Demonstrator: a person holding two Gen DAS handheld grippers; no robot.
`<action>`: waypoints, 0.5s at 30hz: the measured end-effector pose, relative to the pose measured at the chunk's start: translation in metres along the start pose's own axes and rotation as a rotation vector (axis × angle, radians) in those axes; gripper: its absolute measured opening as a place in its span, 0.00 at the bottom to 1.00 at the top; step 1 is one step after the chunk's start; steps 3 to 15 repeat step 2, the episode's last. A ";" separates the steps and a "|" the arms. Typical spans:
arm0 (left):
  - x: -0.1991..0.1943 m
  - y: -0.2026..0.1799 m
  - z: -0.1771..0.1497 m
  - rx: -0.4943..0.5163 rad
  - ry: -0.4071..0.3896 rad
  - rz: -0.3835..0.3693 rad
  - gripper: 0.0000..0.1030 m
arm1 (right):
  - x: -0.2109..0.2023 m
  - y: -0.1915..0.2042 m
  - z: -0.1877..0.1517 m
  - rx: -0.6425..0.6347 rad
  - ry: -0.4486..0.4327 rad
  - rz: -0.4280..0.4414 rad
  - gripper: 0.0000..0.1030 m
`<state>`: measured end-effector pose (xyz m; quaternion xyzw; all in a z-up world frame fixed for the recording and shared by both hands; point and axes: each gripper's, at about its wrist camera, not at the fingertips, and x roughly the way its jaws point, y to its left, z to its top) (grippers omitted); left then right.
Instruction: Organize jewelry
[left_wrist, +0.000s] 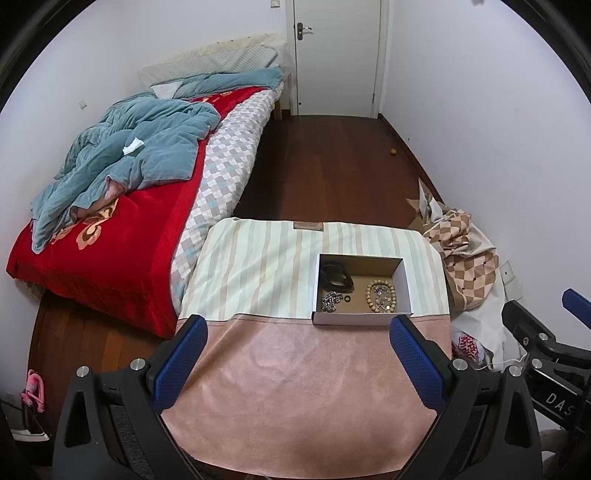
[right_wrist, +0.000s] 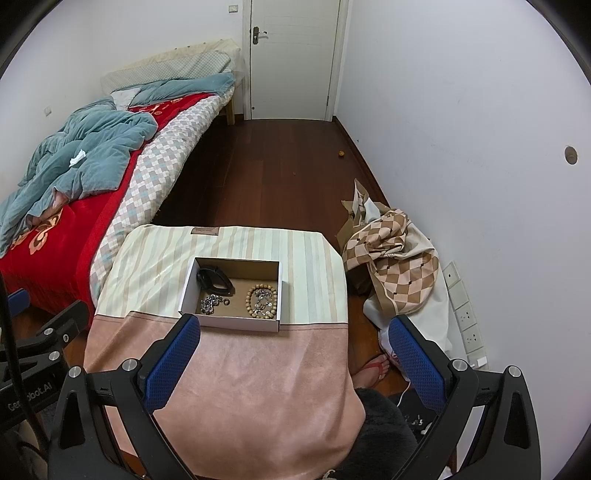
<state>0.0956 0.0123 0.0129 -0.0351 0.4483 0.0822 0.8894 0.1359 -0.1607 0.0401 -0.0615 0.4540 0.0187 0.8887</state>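
Observation:
A shallow white cardboard box (left_wrist: 405, 284) (right_wrist: 190, 282) stands on a cloth-covered table (left_wrist: 258, 369) (right_wrist: 236, 387). In it lie a black bangle (left_wrist: 335, 276) (right_wrist: 213, 277), a silver chain (left_wrist: 330, 301) (right_wrist: 209, 304), a small dark ring (left_wrist: 347, 298) (right_wrist: 225, 302) and a wooden bead bracelet (left_wrist: 380, 296) (right_wrist: 261, 301) with a silver piece inside its loop. My left gripper (left_wrist: 298, 323) is open and empty, held above the pink cloth just short of the box. My right gripper (right_wrist: 294, 323) is open and empty, near the box's right front corner.
A bed (left_wrist: 122, 206) (right_wrist: 74, 184) with red blanket and blue quilt lies to the left. Crumpled checked fabric and bags (left_wrist: 465, 254) (right_wrist: 395, 254) sit on the floor at the right by the wall. A person's sandalled foot (right_wrist: 375, 367) is beside the table. A closed door (left_wrist: 338, 55) is at the back.

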 end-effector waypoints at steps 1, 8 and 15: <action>-0.002 0.000 0.000 -0.001 -0.011 0.003 0.98 | 0.001 0.000 -0.001 -0.001 0.000 0.000 1.00; -0.004 0.000 0.000 0.000 -0.014 -0.006 0.98 | 0.000 0.000 -0.001 -0.003 0.000 -0.001 1.00; -0.004 0.000 0.000 0.000 -0.014 -0.006 0.98 | 0.000 0.000 -0.001 -0.003 0.000 -0.001 1.00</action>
